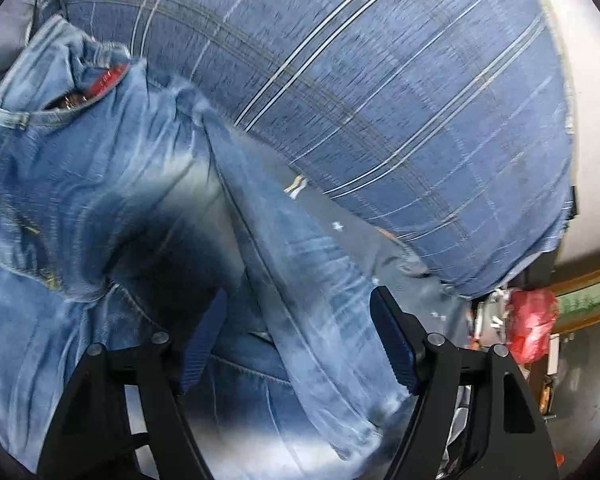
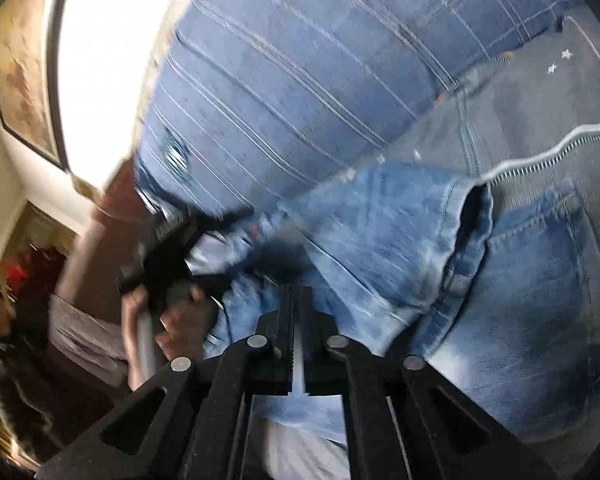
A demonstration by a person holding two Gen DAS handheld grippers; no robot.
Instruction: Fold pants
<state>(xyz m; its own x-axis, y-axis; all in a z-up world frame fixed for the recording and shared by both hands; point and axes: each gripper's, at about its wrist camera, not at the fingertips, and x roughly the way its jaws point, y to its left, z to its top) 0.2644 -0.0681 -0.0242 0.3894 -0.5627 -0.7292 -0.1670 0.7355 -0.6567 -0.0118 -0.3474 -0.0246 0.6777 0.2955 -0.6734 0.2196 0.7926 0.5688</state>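
Note:
Light blue washed jeans [image 1: 112, 184] lie on a blue plaid sheet [image 1: 400, 92]; the waistband with a red label is at upper left in the left wrist view. My left gripper [image 1: 300, 340] is open, its blue-padded fingers [image 1: 394, 340] straddling a raised fold of a leg. In the right wrist view the jeans [image 2: 520, 320] fill the lower right, with a leg hem opening [image 2: 472, 232] folded over. My right gripper [image 2: 296, 308] is shut on the jeans fabric. The other gripper and the hand holding it [image 2: 168, 280] show at left.
A grey garment with white stars [image 2: 540, 92] lies under the jeans on the plaid sheet [image 2: 300, 80]. A red bag [image 1: 532, 324] sits off the bed's edge at right. A person [image 2: 0, 320] stands at far left, by a framed picture [image 2: 24, 64].

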